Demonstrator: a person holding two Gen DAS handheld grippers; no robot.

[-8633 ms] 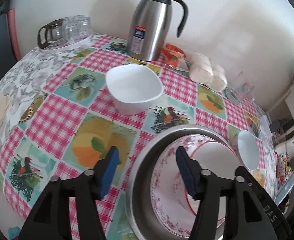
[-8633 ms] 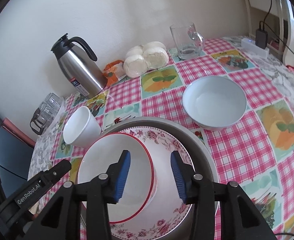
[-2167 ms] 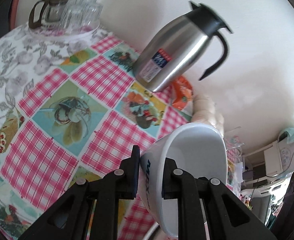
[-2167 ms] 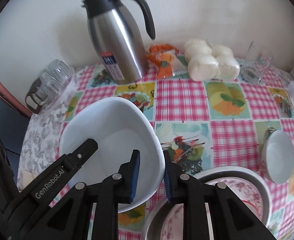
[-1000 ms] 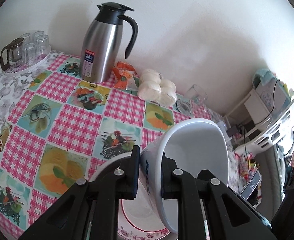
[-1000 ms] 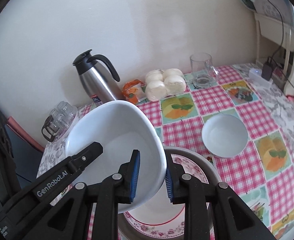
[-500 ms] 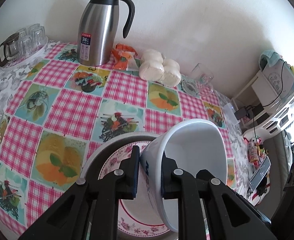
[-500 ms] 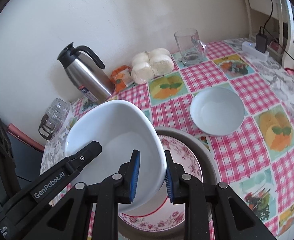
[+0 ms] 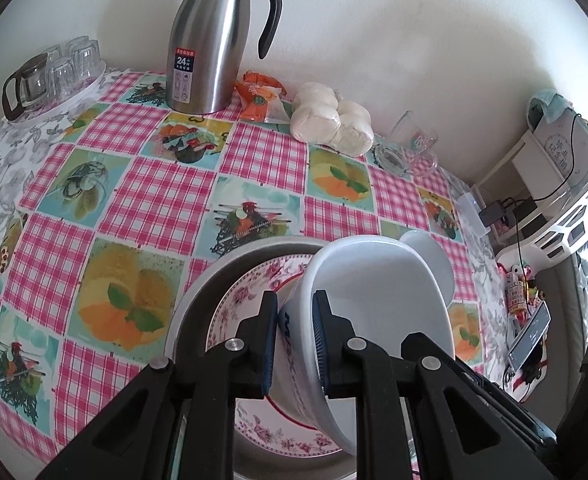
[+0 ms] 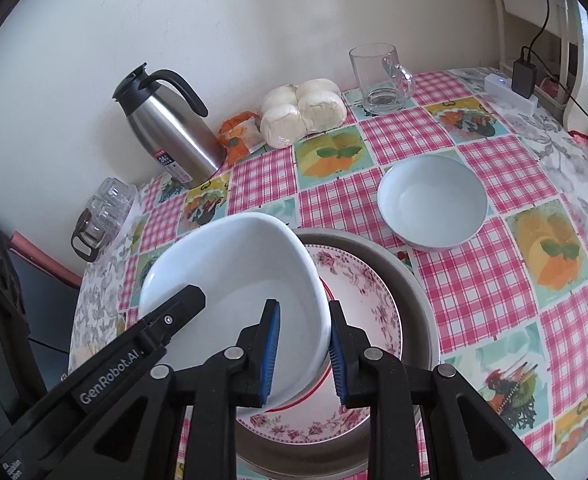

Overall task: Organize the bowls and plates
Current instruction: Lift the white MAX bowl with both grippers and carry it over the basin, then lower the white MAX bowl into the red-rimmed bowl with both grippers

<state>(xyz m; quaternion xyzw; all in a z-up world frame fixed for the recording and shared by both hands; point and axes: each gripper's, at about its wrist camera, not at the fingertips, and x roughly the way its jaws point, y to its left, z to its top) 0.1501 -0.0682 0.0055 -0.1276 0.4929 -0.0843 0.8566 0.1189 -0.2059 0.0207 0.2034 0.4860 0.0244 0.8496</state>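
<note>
Here, in the left wrist view, the left gripper (image 9: pixel 295 338) is clamped on the wall of the white bowl (image 9: pixel 377 300): one blue pad presses the outside, the other the inside, and the bowl tilts away to the right of the fingers (image 9: pixel 269 340). Just under the fingers lies the floral plate (image 9: pixel 250 296) with a red-rimmed bowl (image 9: pixel 290 408) on it, both inside a metal basin (image 9: pixel 198 292). Beyond the fingers, at the far edge of the desk (image 9: pixel 146 196), stand a steel jug (image 9: pixel 206 40), an orange packet (image 9: pixel 260 98) and a bag of buns (image 9: pixel 333 124) (a glass mug (image 9: pixel 413 148) sits to their right).

In the right wrist view, the right gripper (image 10: pixel 301 354) grips the same white bowl (image 10: pixel 234 276) by its opposite wall, pads on both faces. The bowl hangs to the left of these fingers (image 10: pixel 272 354), above the floral plate (image 10: pixel 361 300) in the metal basin (image 10: pixel 413 300); whether it touches the red-rimmed bowl (image 10: pixel 313 390) below I cannot tell. The left gripper's arm (image 10: pixel 126 360) reaches into the bowl from the left. Ahead and to the right, a small white bowl (image 10: pixel 431 200) rests on the desk (image 10: pixel 493 280), apart from the basin.
</note>
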